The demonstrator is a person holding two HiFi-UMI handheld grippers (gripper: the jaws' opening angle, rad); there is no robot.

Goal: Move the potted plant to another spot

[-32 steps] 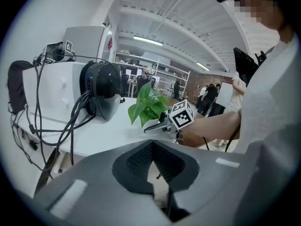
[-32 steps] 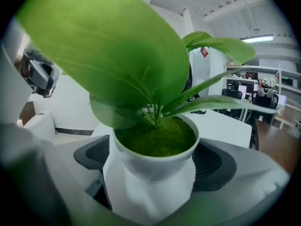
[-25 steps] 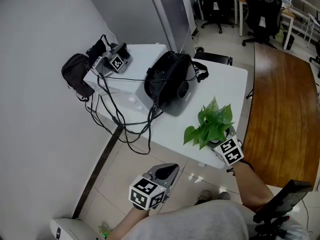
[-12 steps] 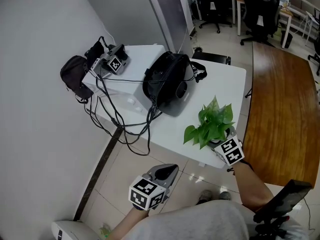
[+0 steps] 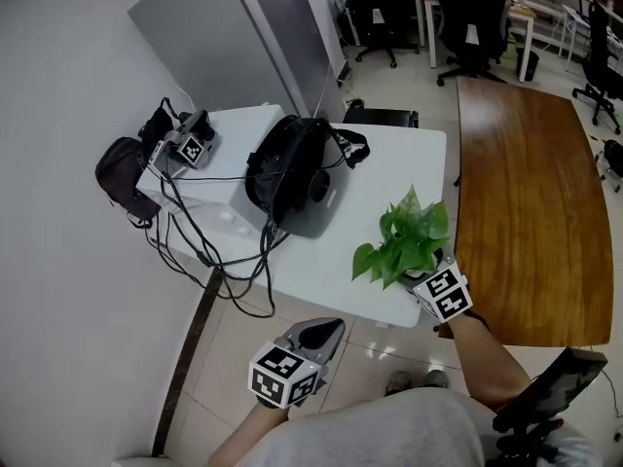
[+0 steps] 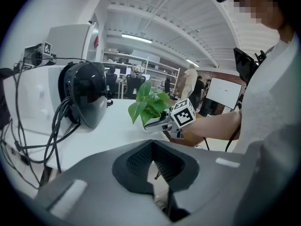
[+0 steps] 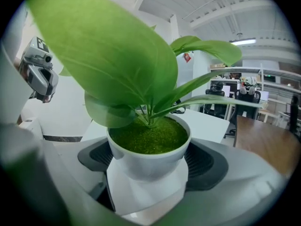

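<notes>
The right tool (image 7: 149, 167) is spread wide and closed on the potted plant (image 7: 148, 147). Its two dark pads bear on opposite sides of the white pot just under the rim, where the flare would probably stop the pot sliding down. The grip comes in low and from the side, likely so the leaves stay clear above the jaws rather than being crushed between them. The pot looks upright, with the green fill level.

In the head view the plant sits at the near right corner of the white bench (image 5: 326, 261), close to its edge. Whether its base is touching the top or just off it, I cannot tell.

The left tool (image 6: 153, 169) has its jaws drawn together with nothing between them. It hangs below the bench edge in front of the person, well apart from the plant. One tool seems enough for so small a pot, so the left one appears to be kept out of the way.

Further along the bench lie a black helmet-like device (image 5: 292, 168) and a tangle of black cables (image 5: 209, 251), which crowd the left half. The bare brown wooden tabletop (image 5: 526, 202) to the right looks like the easier new spot.
</notes>
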